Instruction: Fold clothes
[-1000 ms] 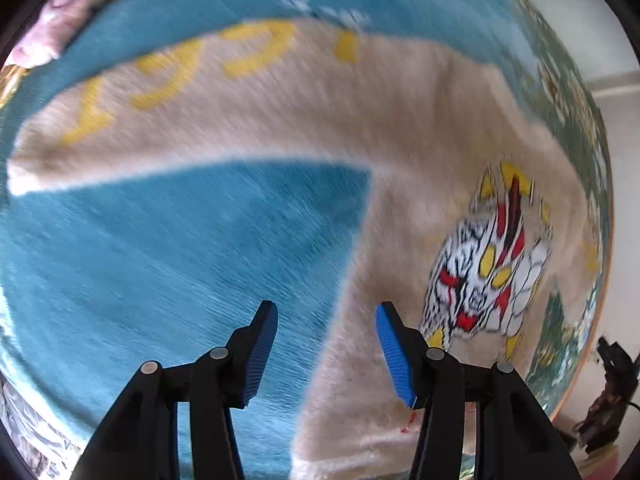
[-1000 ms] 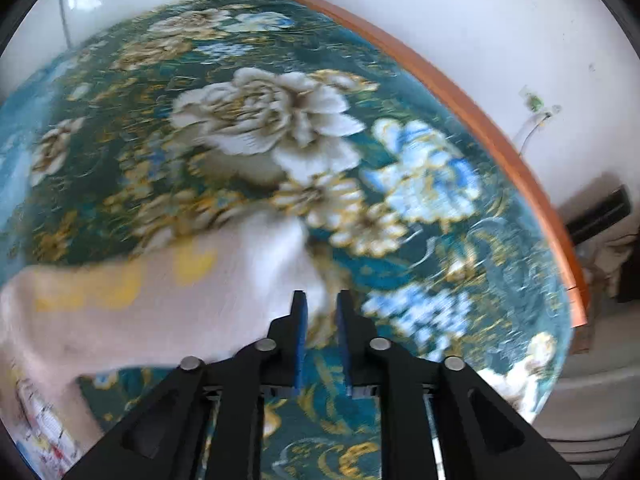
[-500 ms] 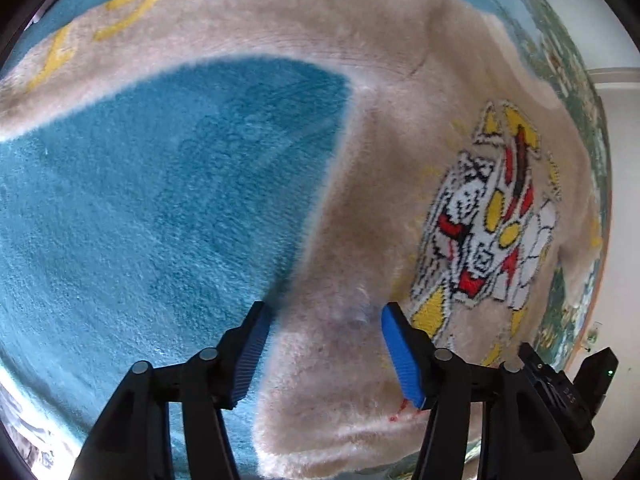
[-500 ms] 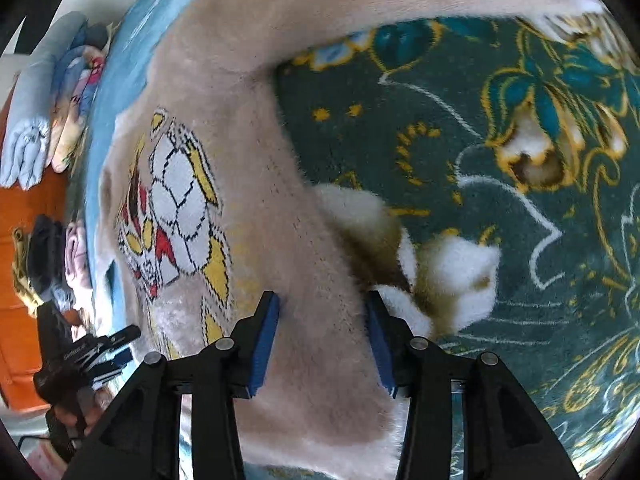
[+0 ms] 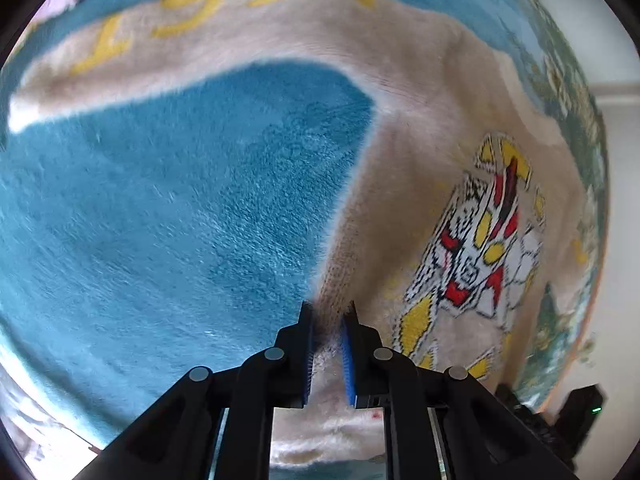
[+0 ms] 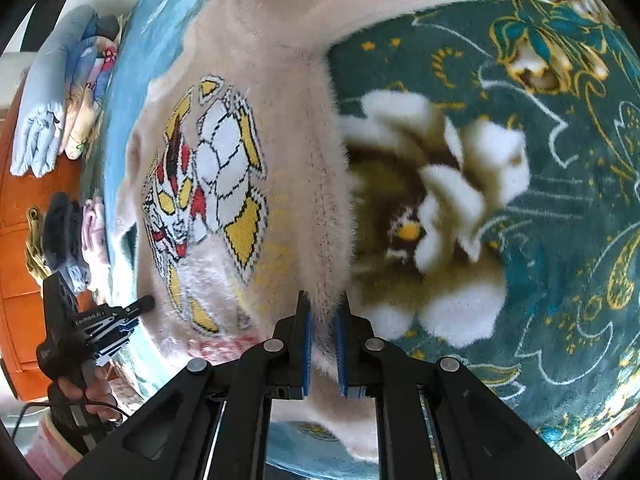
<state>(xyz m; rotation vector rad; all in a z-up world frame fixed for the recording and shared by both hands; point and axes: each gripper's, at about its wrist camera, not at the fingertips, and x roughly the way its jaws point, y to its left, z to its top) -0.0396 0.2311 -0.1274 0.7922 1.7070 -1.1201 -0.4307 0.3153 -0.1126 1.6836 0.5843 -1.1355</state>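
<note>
A fuzzy beige sweater point(image 5: 420, 128) with a robot-head picture and yellow digits on one sleeve lies spread flat on the bed. My left gripper point(image 5: 328, 316) is shut on the sweater's side edge near the hem, where it meets the blue blanket point(image 5: 160, 220). In the right wrist view the same sweater point(image 6: 280, 80) fills the middle; my right gripper point(image 6: 322, 304) is shut on its opposite side edge, next to the floral blanket point(image 6: 540, 240). The left gripper point(image 6: 132, 312) also shows at the lower left, in a hand.
Folded clothes point(image 6: 60, 112) are stacked at the far left on an orange surface point(image 6: 16, 216), with a darker pile point(image 6: 64, 236) below them. A white wall point(image 5: 616, 128) borders the bed on the right of the left wrist view.
Both grippers have closed onto the sweater's side edges; half a second ago both stood open over them. A second ago the right gripper was shut near the sleeve end.
</note>
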